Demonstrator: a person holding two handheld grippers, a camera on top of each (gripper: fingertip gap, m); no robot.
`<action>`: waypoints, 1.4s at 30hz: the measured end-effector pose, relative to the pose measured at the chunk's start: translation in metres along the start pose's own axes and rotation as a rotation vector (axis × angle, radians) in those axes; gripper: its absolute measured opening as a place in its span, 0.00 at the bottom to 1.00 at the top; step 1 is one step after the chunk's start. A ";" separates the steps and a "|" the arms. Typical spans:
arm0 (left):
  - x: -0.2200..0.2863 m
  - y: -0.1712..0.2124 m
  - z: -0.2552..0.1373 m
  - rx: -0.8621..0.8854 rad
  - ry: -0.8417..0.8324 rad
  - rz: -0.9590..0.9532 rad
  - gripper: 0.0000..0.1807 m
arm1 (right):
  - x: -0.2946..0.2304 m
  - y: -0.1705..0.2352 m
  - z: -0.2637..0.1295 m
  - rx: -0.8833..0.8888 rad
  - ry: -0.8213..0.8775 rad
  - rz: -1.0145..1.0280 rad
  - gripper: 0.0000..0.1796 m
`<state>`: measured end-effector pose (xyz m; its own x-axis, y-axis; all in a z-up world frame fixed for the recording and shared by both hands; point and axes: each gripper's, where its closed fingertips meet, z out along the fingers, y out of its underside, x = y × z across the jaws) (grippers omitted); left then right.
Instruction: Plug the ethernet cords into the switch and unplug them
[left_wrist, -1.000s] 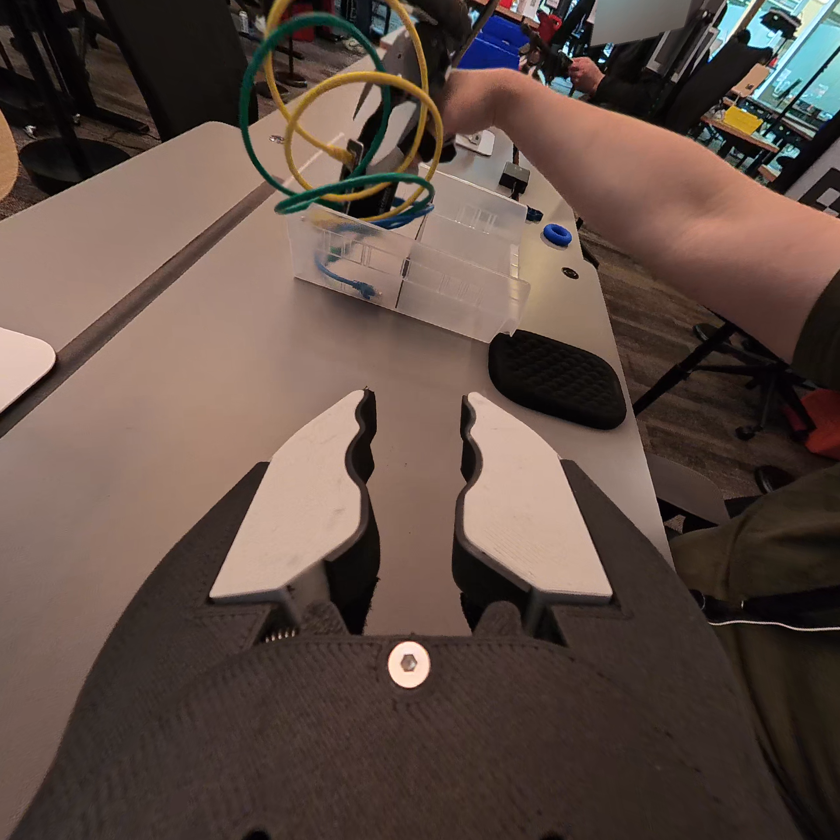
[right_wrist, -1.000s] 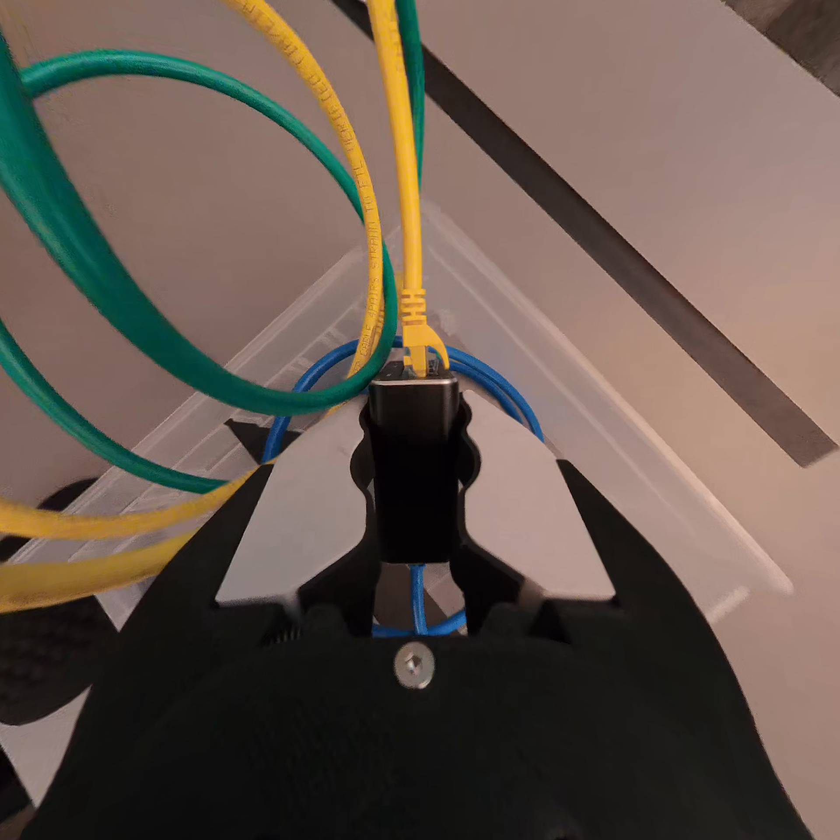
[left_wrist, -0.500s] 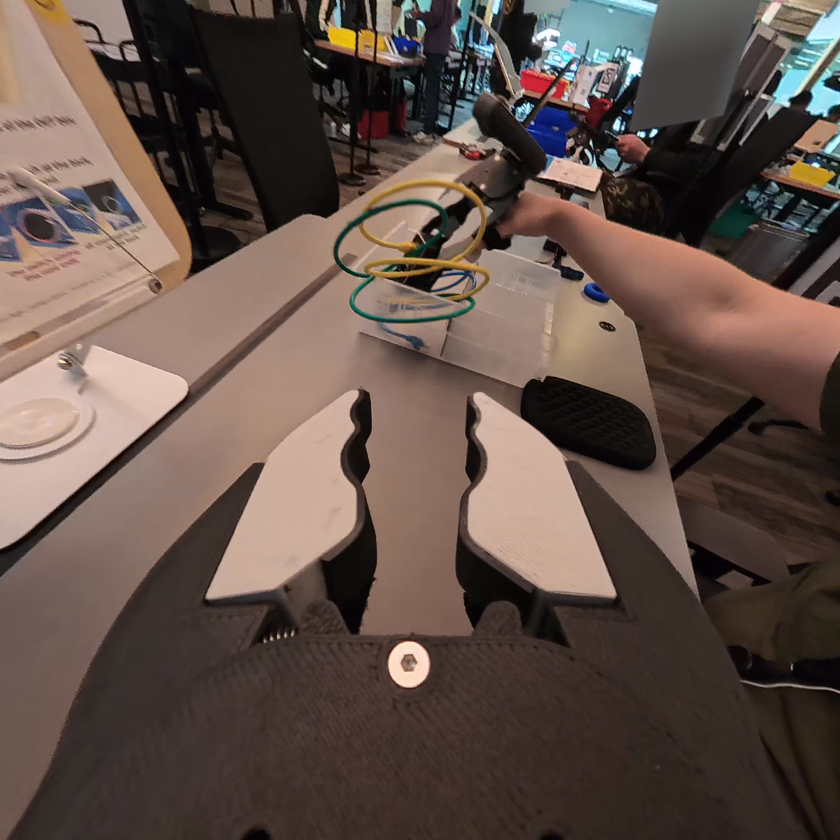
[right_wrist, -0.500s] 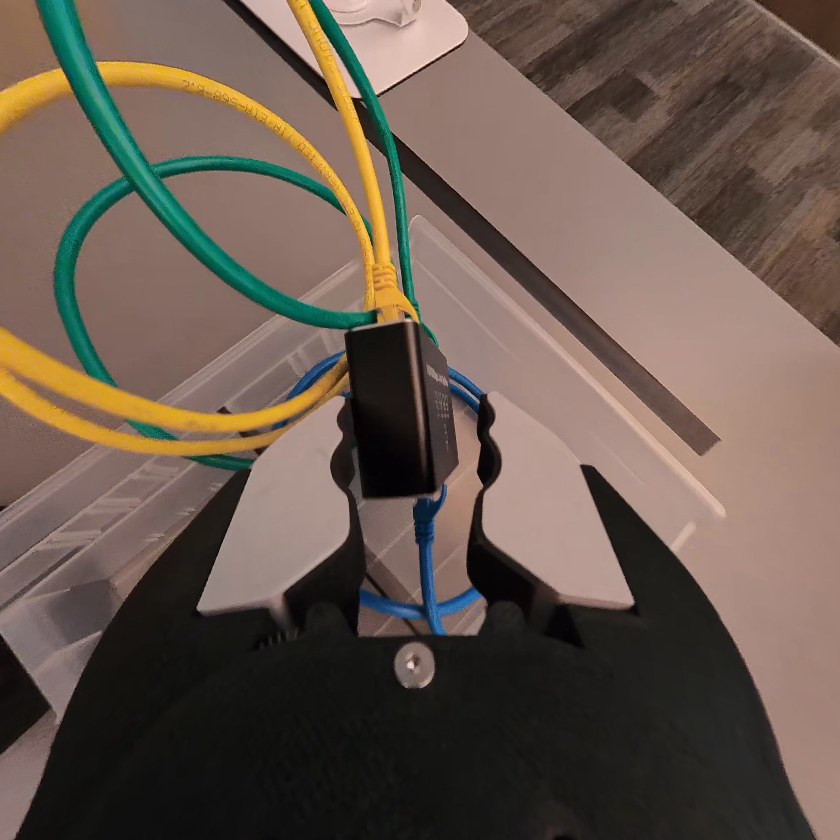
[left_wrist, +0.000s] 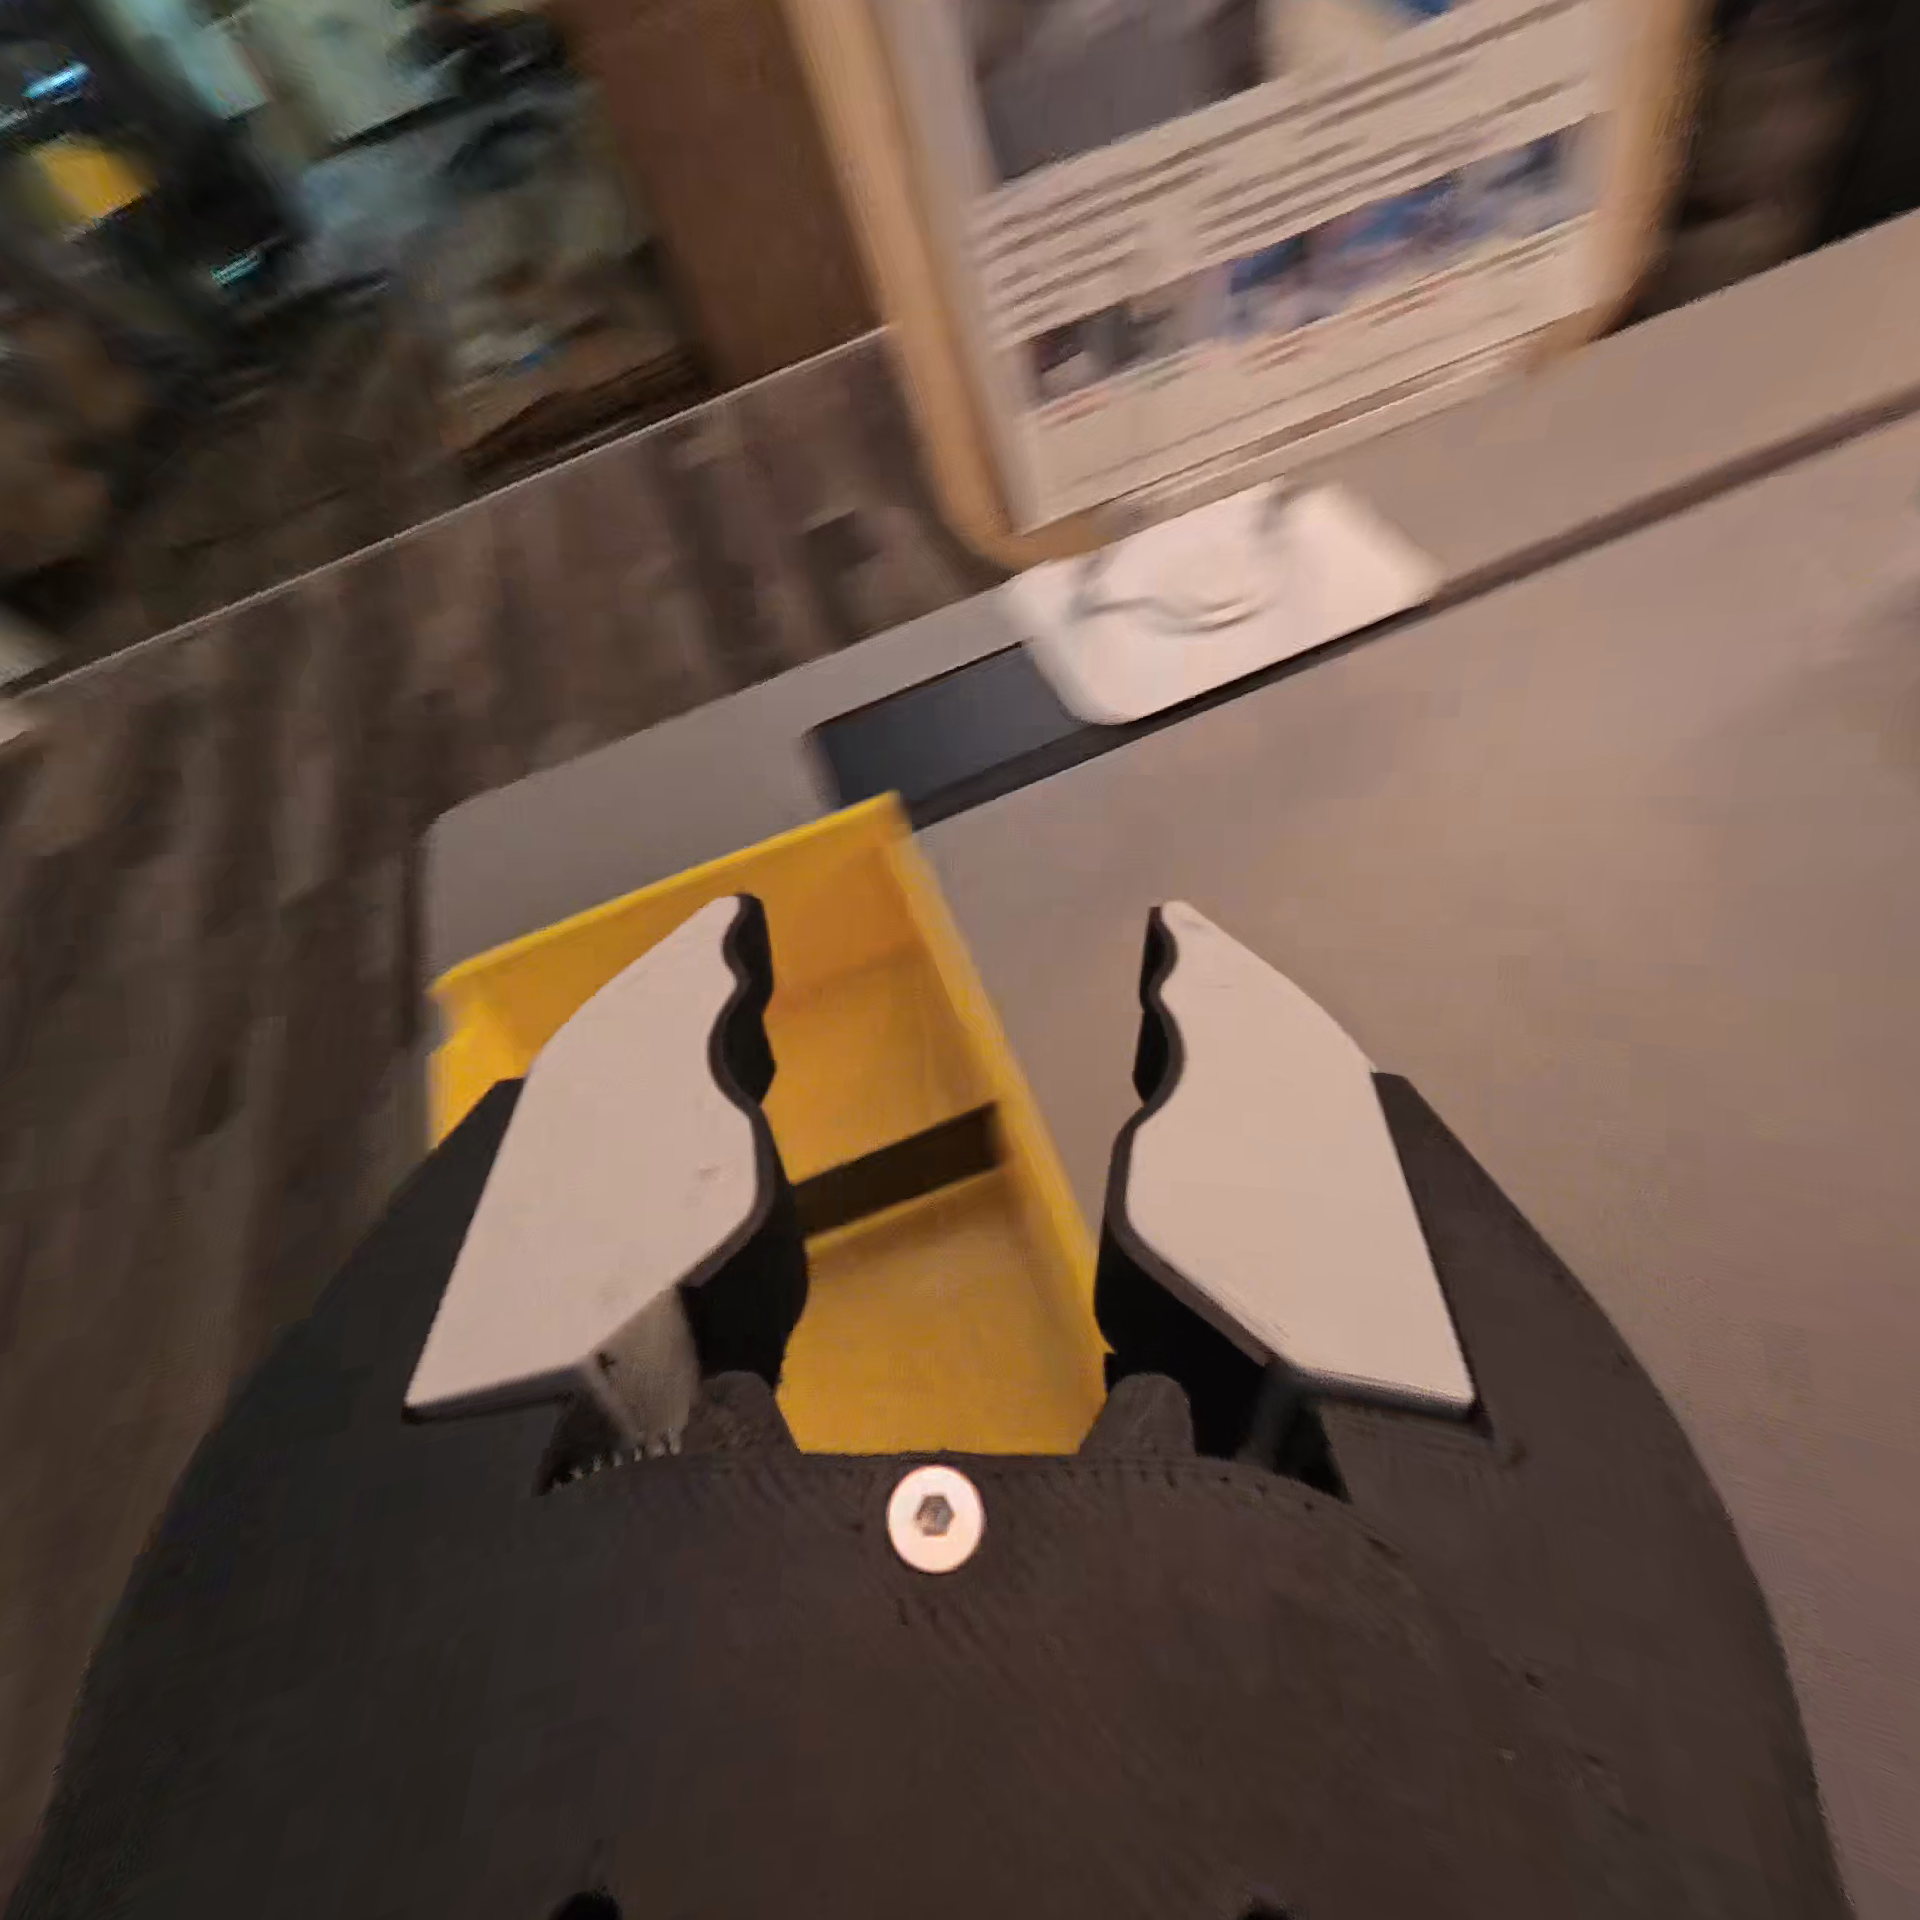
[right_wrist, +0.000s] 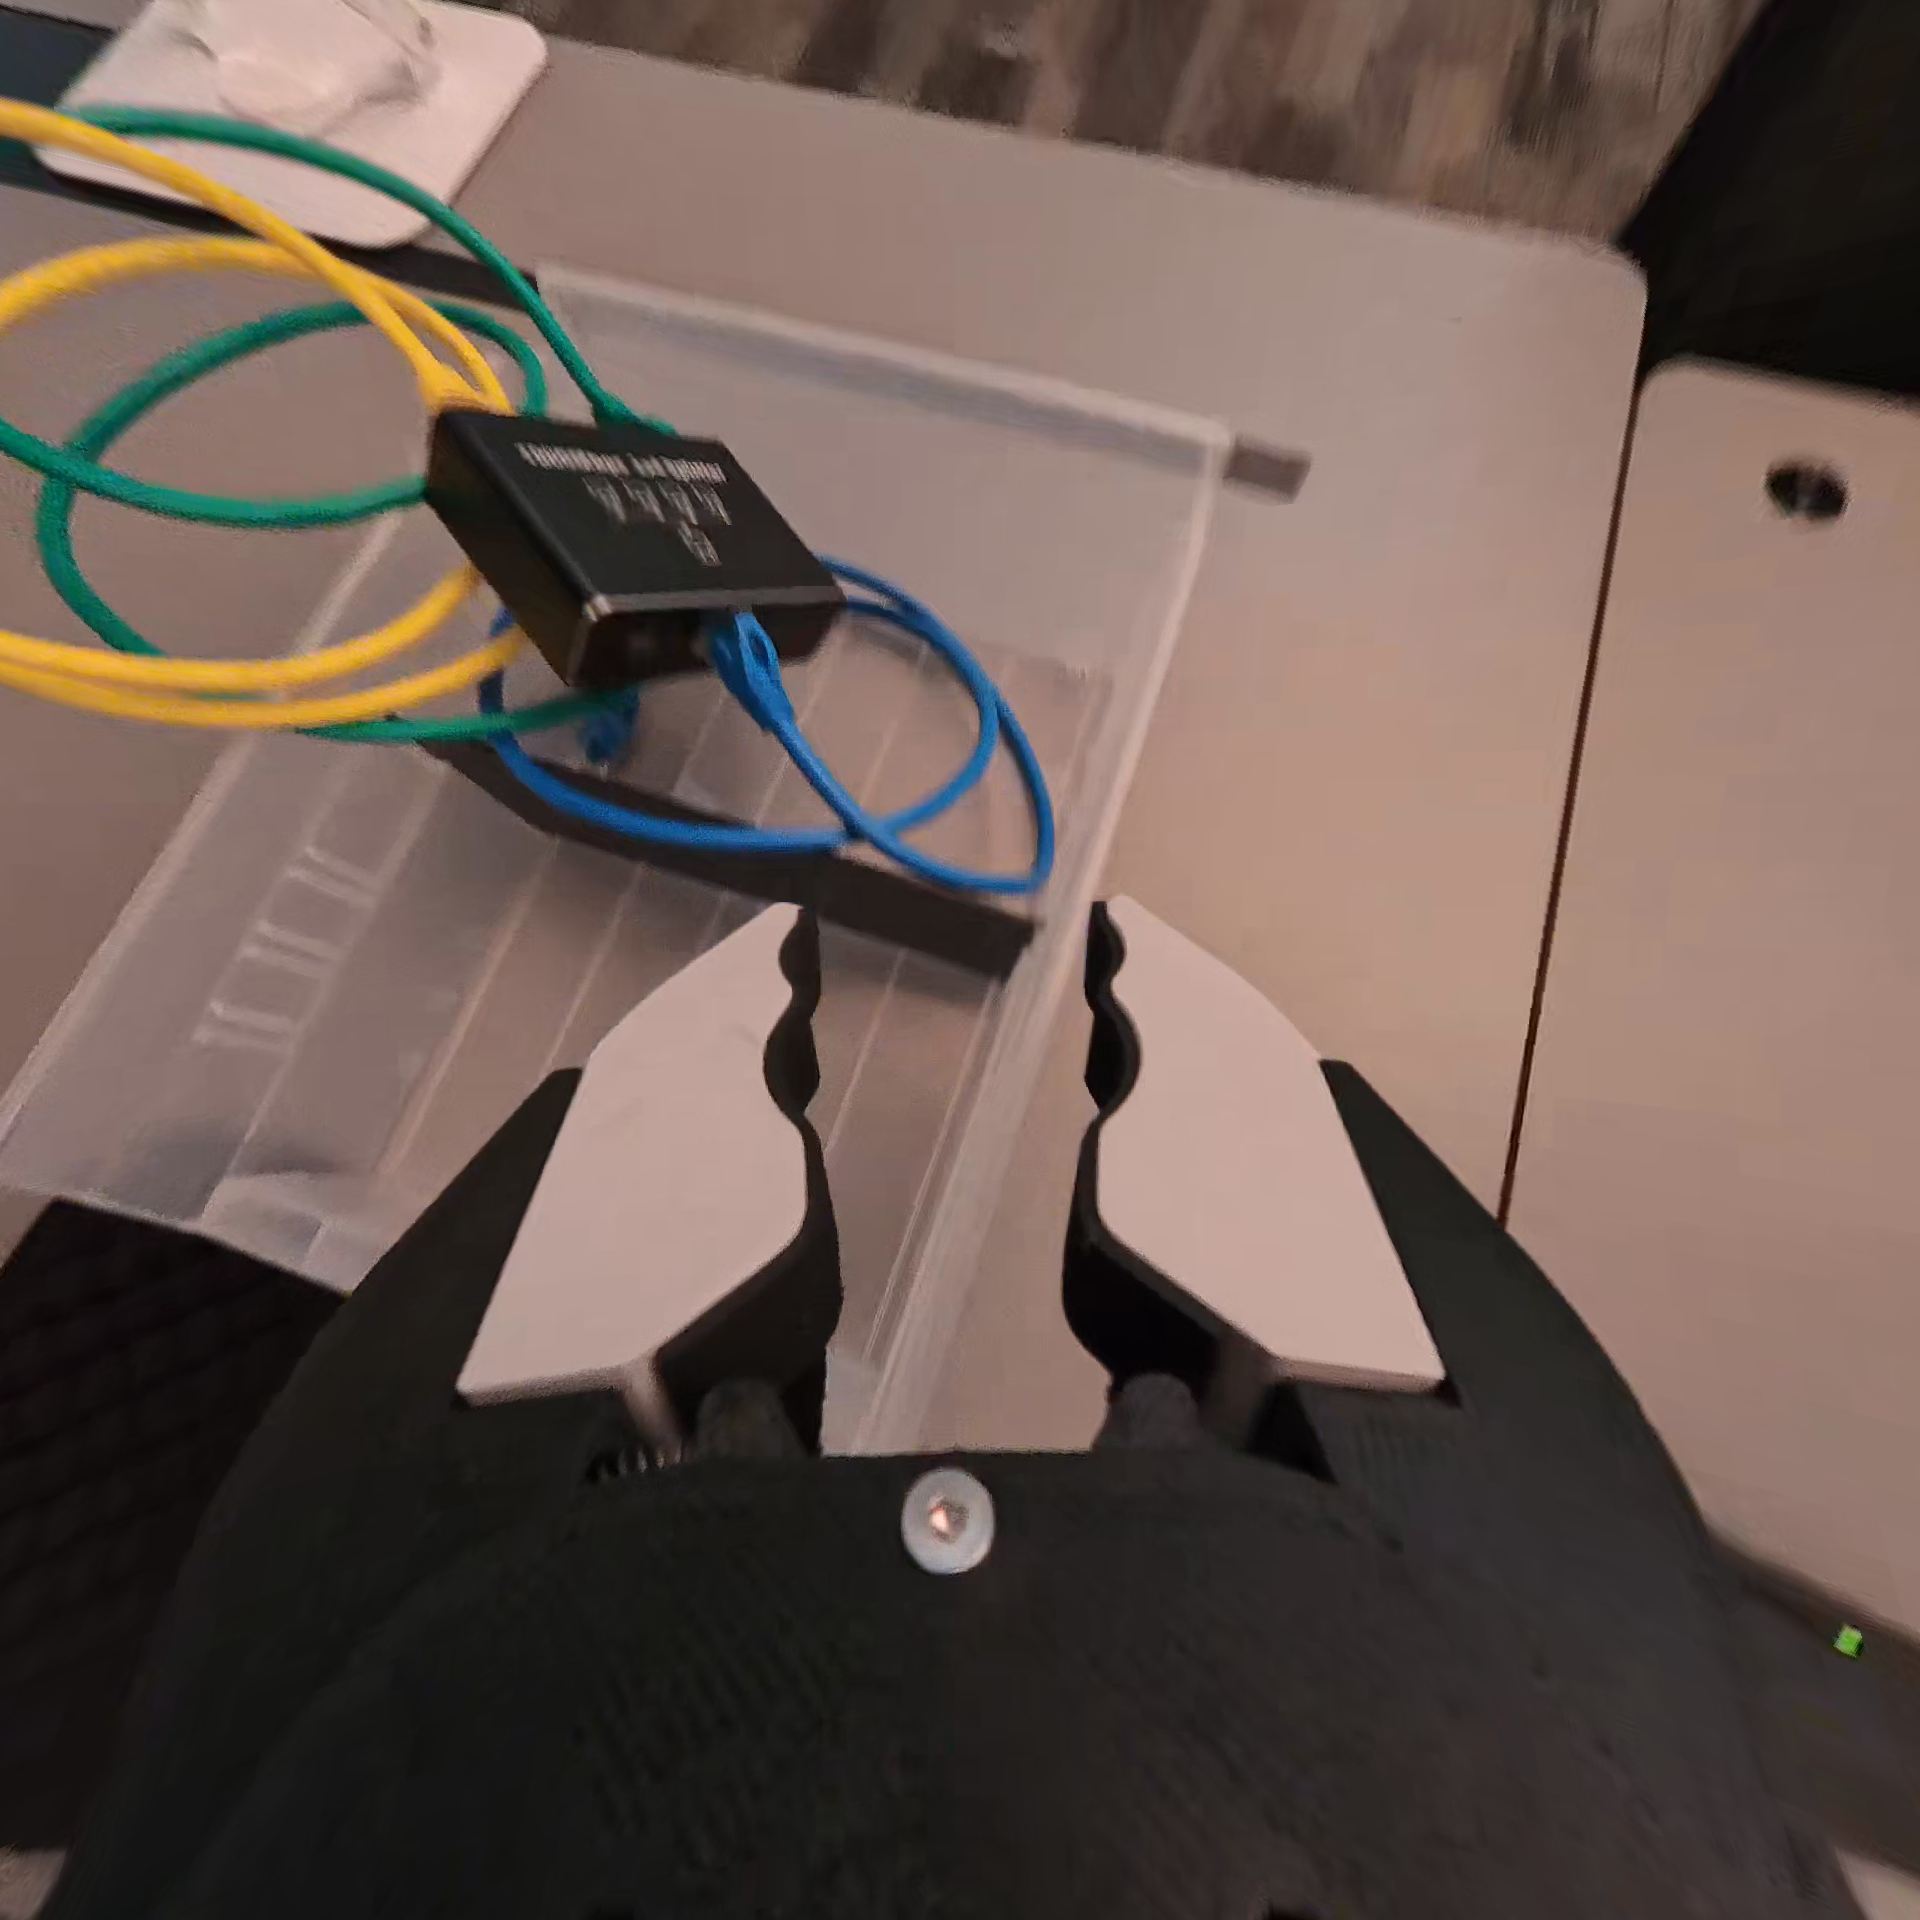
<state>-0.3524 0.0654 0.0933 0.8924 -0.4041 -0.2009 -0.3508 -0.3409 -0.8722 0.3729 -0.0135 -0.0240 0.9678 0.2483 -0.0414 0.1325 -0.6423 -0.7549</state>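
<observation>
Left wrist view, blurred: my left gripper (left_wrist: 951, 925) spread wide, empty, over a yellow open bin (left_wrist: 894, 1049) at frame centre on the grey table (left_wrist: 1507, 935); framed sign on a white base (left_wrist: 1226, 613) upper right.

Right wrist view: my right gripper (right_wrist: 945, 925) open, empty; black switch (right_wrist: 623, 540) upper left over the clear plastic bin (right_wrist: 1091, 790); blue cord (right_wrist: 914, 790) plugged into its near face; yellow cord (right_wrist: 239, 665) and green cord (right_wrist: 218, 499) loop left.
</observation>
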 end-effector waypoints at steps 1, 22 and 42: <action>-0.025 0.015 -0.006 -0.047 -0.087 -0.026 0.39 | 0.004 0.012 -0.003 -0.022 0.011 0.039 0.29; -0.141 0.230 0.003 -0.632 -0.214 -0.388 0.39 | -0.007 0.115 0.027 -0.526 0.064 0.273 0.04; -0.072 0.245 0.008 -0.892 0.067 -0.221 0.06 | -0.047 0.124 0.020 -0.685 0.034 0.238 0.04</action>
<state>-0.5006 0.0182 -0.1092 0.9566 -0.2905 -0.0205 -0.2880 -0.9331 -0.2155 0.3398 -0.0904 -0.1289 0.9917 0.0296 -0.1254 0.0107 -0.9889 -0.1482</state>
